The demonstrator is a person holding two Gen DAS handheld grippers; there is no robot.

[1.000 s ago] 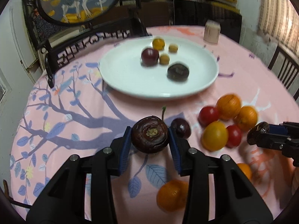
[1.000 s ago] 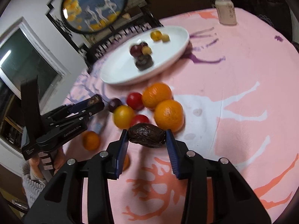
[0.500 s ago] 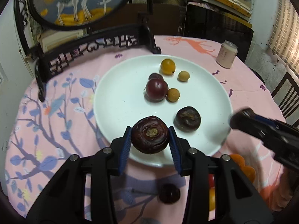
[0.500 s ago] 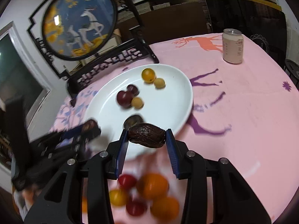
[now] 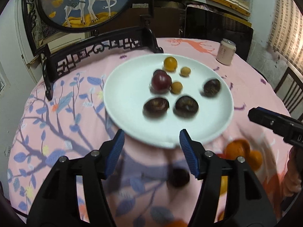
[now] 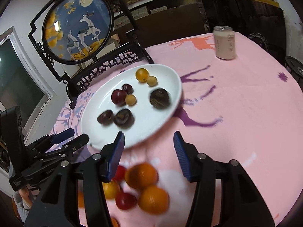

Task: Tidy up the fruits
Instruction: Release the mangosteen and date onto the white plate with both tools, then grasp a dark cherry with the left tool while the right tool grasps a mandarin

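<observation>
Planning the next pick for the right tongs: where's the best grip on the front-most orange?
Take the front-most orange across its widest middle, coming from above with the right tongs open. It is round, so no side is better, but a red fruit touches its left; set the fingers front and back.

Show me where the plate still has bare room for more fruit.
The plate is bare along its left side, toward the dark carved stand, and along the near rim by the left gripper. It is crowded from the middle to the far right, around the red plum and three dark fruits.
</observation>
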